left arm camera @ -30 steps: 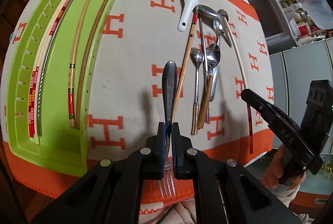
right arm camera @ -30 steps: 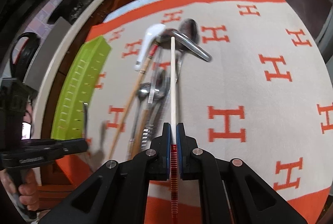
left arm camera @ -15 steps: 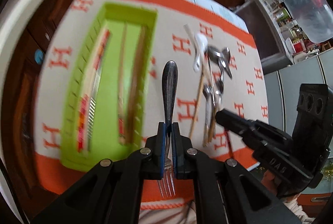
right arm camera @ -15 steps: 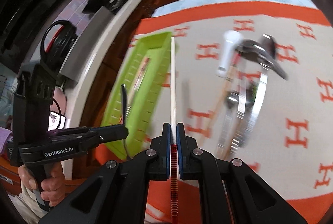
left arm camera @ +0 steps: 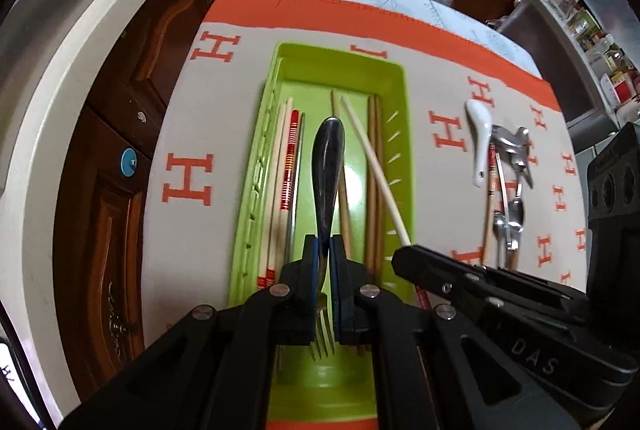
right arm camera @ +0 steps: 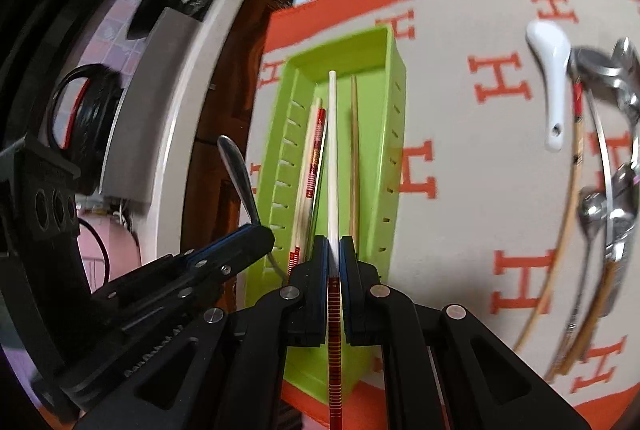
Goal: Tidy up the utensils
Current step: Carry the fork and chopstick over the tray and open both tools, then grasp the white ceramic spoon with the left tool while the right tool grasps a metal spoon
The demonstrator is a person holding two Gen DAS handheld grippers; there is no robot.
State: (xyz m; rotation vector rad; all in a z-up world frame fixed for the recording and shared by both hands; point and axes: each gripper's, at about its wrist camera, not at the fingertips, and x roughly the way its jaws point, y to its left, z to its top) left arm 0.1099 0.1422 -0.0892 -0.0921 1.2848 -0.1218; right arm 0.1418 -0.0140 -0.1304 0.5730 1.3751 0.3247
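Note:
My left gripper [left arm camera: 325, 246] is shut on a metal fork [left arm camera: 326, 166], handle forward, held over the green tray [left arm camera: 396, 78]. My right gripper [right arm camera: 334, 250] is shut on a white chopstick with a red striped end [right arm camera: 333, 150], also over the green tray [right arm camera: 394, 78]. The right gripper and its chopstick [left arm camera: 374, 166] show in the left wrist view, slanting across the tray. The left gripper with the fork [right arm camera: 238, 170] shows at the left of the right wrist view. Several chopsticks [left arm camera: 286, 166] lie lengthwise in the tray.
On the orange-and-cream H-patterned cloth [left arm camera: 192, 134], right of the tray, lie a white ceramic spoon [left arm camera: 480, 142], metal spoons [left arm camera: 514, 182] and a chopstick [right arm camera: 560, 230]. Dark wooden cabinets [left arm camera: 120, 70] surround the table's left and far sides.
Both grippers have swung left from over the loose utensil pile to above the green tray, still holding the fork and the chopstick. The tray now sits centred in both views.

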